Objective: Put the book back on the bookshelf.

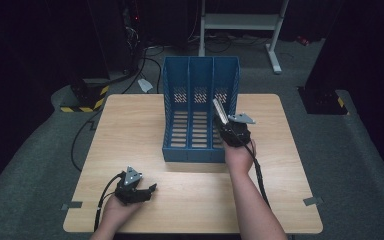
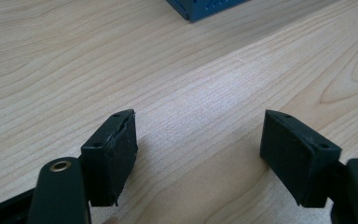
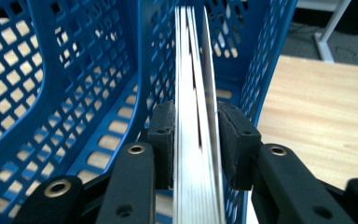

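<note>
A blue three-slot file rack point(image 1: 176, 80) stands at the middle back of the wooden table point(image 1: 130, 130). A thin book point(image 1: 220, 110) stands tilted in the rack's rightmost slot. In the right gripper view the book point(image 3: 193, 93) shows edge-on with white pages, inside the perforated blue rack point(image 3: 74, 93). My right gripper point(image 1: 223, 125) point(image 3: 196, 121) has both pads against the book's sides. My left gripper point(image 1: 152, 189) point(image 2: 199, 115) rests open on the table at the front left with nothing between its jaws. A corner of the rack point(image 2: 205, 7) lies far ahead of it.
Bare wood lies to the left and right of the rack and along the front edge. Tape marks point(image 1: 312, 201) sit at the table's front corners. Beyond the table are a white stand frame point(image 1: 240, 22), floor cables point(image 1: 147, 57) and a yellow-black striped block point(image 1: 87, 102).
</note>
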{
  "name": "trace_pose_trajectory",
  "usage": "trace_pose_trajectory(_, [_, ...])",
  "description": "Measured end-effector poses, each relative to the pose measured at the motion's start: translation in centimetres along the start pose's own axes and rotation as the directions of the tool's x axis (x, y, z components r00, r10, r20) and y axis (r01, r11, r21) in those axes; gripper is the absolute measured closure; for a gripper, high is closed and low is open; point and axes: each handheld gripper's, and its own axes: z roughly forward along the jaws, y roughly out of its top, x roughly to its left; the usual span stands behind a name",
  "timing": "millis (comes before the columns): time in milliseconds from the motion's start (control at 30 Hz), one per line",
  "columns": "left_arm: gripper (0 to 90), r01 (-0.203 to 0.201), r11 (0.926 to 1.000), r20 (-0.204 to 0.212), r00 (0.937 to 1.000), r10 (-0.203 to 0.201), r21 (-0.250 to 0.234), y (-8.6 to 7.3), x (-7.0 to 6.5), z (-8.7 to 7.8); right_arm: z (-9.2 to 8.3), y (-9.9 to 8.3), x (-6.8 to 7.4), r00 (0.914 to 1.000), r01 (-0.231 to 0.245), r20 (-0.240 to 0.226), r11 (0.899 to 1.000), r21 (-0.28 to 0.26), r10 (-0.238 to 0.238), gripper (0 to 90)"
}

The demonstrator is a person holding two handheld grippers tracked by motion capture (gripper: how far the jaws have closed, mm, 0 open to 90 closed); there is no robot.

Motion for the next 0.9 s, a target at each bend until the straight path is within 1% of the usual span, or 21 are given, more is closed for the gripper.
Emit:
trace_pose_trajectory(33, [27.3,0.0,1.0,0.0,1.0,0.0,0.0,0.0,0.0,0.0,0.12,0.17,-0.02,1.0,0.002,-0.002,1.0,0.012,-0.002,68.4])
trace_pose_trajectory(200, [27.3,0.0,1.0,0.0,1.0,0.0,0.0,0.0,0.0,0.0,0.57,0.77,0.06,0.9997,0.024,0.004,0.999,0.027,-0.024,70.2])
trace_pose_trajectory(233, [27.3,0.0,1.0,0.0,1.0,0.0,0.0,0.0,0.0,0.0,0.63,0.8,0.09,0.9999,0.015,0.005,0.999,0.031,-0.015,70.9])
trace_pose_trajectory(367, [27.3,0.0,1.0,0.001,1.0,0.0,0.0,0.0,0.01,0.0,0.78,0.89,0.05,0.9995,0.027,0.017,0.999,0.034,-0.027,73.2])
trace_pose_trajectory(467, [27.3,0.0,1.0,0.001,1.0,0.0,0.0,0.0,0.01,0.0,0.81,0.96,0.13,0.9996,0.025,0.015,0.999,0.04,-0.025,75.3])
trace_pose_trajectory(533, [27.3,0.0,1.0,0.001,1.0,0.0,0.0,0.0,0.01,0.0,0.86,0.96,0.24,0.9988,0.043,0.02,0.999,0.032,-0.044,75.8])
trace_pose_trajectory(633, [27.3,0.0,1.0,0.001,1.0,0.0,0.0,-0.01,0.01,0.0,0.86,0.93,0.38,0.9987,0.044,0.025,0.999,0.025,-0.045,76.1])
trace_pose_trajectory(733, [27.3,0.0,1.0,0.001,1.0,0.0,0.0,-0.01,0.01,-0.01,0.7,0.97,0.41,0.9984,0.039,0.042,0.999,0.011,-0.039,76.2])
trace_pose_trajectory(800, [27.3,0.0,1.0,0.001,1.0,0.0,0.0,-0.01,0.01,-0.01,0.61,1.03,0.34,0.9978,0.032,0.058,0.999,0.002,-0.032,76.2])
trace_pose_trajectory(867, [27.3,0.0,1.0,0.001,1.0,0.0,0.0,-0.01,0.01,0.0,0.49,1.06,0.29,0.9958,0.035,0.085,0.999,-0.012,-0.034,76.2])
trace_pose_trajectory(900, [27.3,-0.001,1.0,0.002,1.0,0.001,0.0,0.0,0.01,-0.01,0.42,1.09,0.24,0.9956,0.033,0.089,0.999,-0.015,-0.032,76.2])
